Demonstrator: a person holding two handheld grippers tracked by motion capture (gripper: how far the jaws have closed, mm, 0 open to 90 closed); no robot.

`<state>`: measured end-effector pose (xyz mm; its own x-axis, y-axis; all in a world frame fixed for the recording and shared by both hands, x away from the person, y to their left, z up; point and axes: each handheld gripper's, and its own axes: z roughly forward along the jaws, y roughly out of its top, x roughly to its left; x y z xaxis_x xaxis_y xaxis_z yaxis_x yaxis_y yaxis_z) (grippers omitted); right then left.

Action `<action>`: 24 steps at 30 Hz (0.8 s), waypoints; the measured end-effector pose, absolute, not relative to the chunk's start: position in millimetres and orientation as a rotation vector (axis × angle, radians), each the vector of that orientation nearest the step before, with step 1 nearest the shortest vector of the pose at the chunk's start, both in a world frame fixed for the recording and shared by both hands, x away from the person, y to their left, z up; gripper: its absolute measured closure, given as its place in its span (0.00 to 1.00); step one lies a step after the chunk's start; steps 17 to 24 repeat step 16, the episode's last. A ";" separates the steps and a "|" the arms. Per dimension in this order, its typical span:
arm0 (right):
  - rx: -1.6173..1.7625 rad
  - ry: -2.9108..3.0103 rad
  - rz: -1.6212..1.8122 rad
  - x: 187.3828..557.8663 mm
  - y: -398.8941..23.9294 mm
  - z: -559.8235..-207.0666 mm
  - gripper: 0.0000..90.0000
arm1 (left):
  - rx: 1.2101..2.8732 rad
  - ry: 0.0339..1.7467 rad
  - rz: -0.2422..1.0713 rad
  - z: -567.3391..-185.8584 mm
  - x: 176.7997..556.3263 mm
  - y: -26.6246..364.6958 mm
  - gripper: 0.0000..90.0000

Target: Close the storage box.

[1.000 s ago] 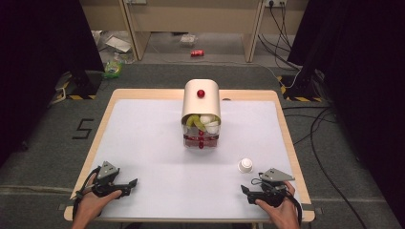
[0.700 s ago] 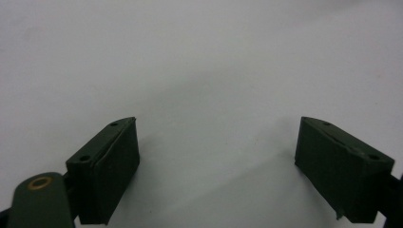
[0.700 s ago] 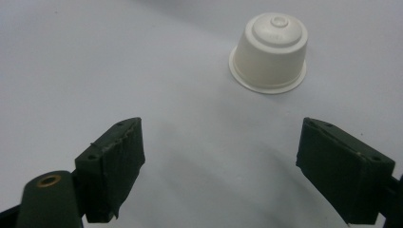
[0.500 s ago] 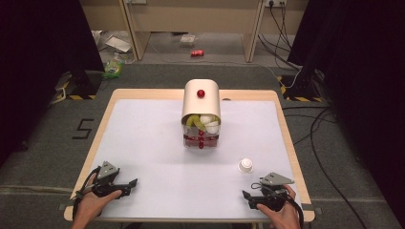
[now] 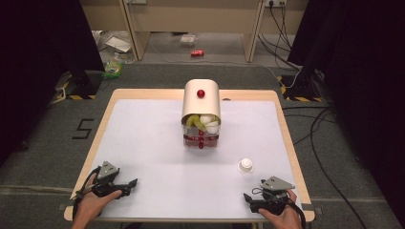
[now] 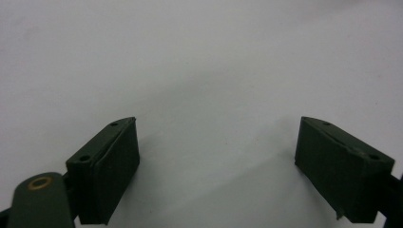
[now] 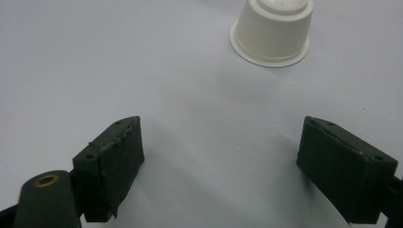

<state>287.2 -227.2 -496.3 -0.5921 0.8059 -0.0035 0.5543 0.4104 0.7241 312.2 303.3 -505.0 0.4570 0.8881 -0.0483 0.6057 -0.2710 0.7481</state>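
A small white cup [image 5: 246, 165] stands upside down on the white table [image 5: 153, 143], right of the middle. In the right gripper view the white cup [image 7: 272, 29] lies ahead of the jaws and a bit to their right, apart from them. My right gripper [image 5: 249, 199] rests near the front right corner, open and empty [image 7: 221, 164]. Near the front left corner, my left gripper [image 5: 130, 185] is also open with bare table between its jaws [image 6: 216, 164]. A beige round-topped dispenser [image 5: 201, 98] with a red knob stands at the table's centre back; its clear lower part holds green, white and red capsules.
The table's wooden rim [image 5: 286, 138] borders the white surface. On the floor beyond lie a red can [image 5: 197, 53], litter [image 5: 113, 67] and cables [image 5: 329, 138]. Black curtains stand at both sides.
My right gripper has drawn back slightly toward the front edge, away from the white cup. The left gripper and everything else stay put.
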 end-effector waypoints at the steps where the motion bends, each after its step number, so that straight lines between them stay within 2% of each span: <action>1: 1.175 2.316 0.994 286.7 -227.1 -496.6 0.18 | 1.991 1.244 0.502 -505.0 312.2 303.3 0.16; 24: 1.163 2.302 1.015 285.4 -228.3 -498.5 0.18 | 1.991 1.245 0.502 -505.0 312.2 303.3 0.16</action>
